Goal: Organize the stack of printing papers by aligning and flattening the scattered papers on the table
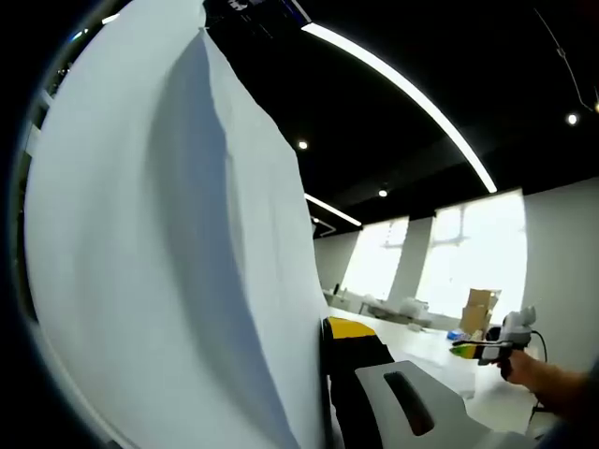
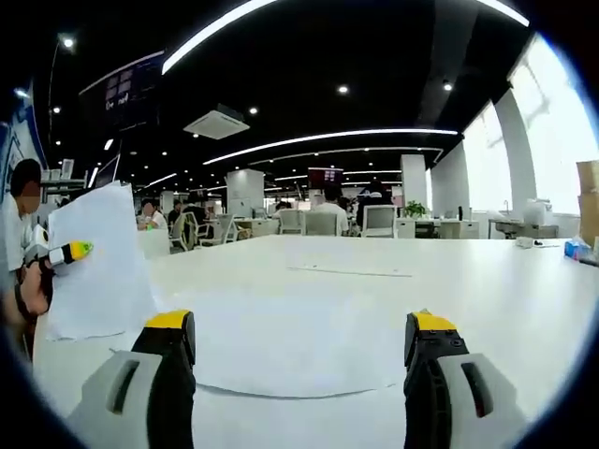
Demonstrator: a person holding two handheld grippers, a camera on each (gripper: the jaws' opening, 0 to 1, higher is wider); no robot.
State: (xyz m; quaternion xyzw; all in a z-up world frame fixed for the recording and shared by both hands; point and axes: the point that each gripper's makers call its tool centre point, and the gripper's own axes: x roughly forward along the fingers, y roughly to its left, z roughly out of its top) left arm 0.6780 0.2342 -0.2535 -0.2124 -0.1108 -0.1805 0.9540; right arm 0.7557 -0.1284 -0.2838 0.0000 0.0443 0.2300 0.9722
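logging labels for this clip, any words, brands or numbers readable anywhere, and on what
None can be read.
Held paper: blank white, no print.
Sheets on the table: blank as far as visible.
Hanging dark screen: faint rows of marks, too small and blurred to read.
Cardboard box: no legible marking.

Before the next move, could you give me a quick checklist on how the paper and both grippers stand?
1. Left gripper has the raised paper: ok, sheets stand upright off the table in the right gripper view.
2. Raised sheets flat: not ok, they bow in the left gripper view.
3. Right gripper free: ok, jaws apart, nothing between them.
4. Flat sheet lies ahead of the right gripper: ok.
5. Another sheet farther back on the table, not gathered: not ok.
6. Edges of the raised sheets aligned: cannot tell.
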